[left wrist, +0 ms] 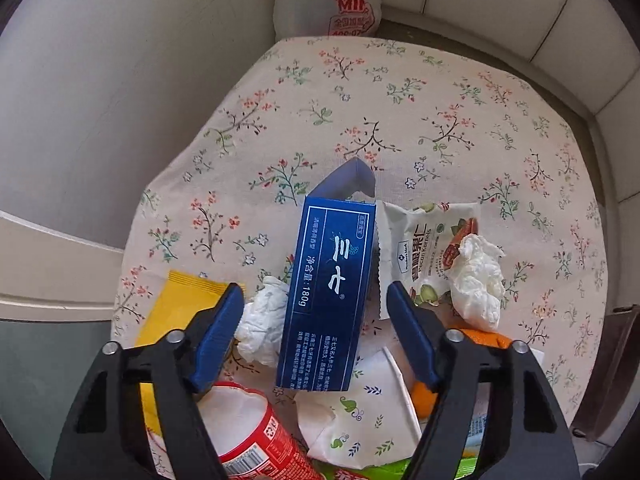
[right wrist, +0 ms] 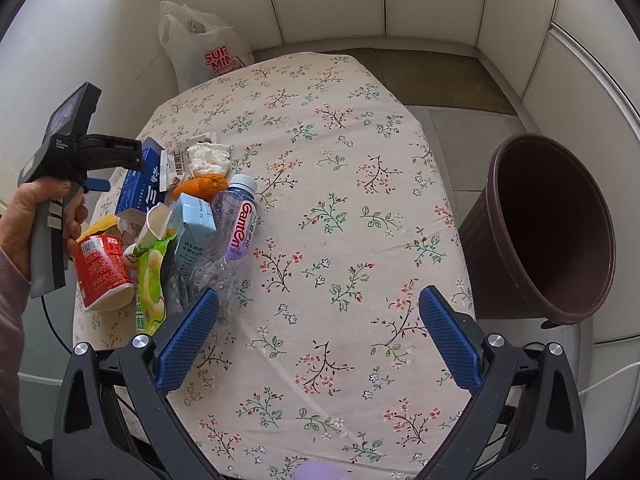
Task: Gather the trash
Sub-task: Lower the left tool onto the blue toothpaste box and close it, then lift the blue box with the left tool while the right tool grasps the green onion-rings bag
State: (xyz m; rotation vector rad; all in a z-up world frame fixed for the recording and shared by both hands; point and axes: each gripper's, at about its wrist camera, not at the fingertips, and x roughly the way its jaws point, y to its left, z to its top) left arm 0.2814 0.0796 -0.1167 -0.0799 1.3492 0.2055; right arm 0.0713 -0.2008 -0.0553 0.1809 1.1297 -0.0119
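Observation:
A pile of trash lies on the floral table. My left gripper [left wrist: 316, 292] is open, its blue fingers either side of a dark blue box [left wrist: 326, 292], without touching it. Beside the box lie a crumpled tissue [left wrist: 262, 320], a nut packet [left wrist: 424, 248], a second tissue [left wrist: 478, 280], a red cup [left wrist: 248, 428], a paper cup [left wrist: 360, 412] and a yellow wrapper [left wrist: 176, 304]. In the right wrist view the pile shows the box [right wrist: 140, 192], an orange [right wrist: 202, 186], a clear bottle [right wrist: 236, 220], a light blue carton [right wrist: 192, 228] and a green wrapper [right wrist: 150, 280]. My right gripper [right wrist: 318, 312] is open and empty over bare cloth.
A brown bin [right wrist: 552, 232] stands tilted off the table's right edge. A white plastic bag [right wrist: 200, 48] sits against the wall behind the table; it also shows in the left wrist view [left wrist: 326, 0]. White walls enclose the far side.

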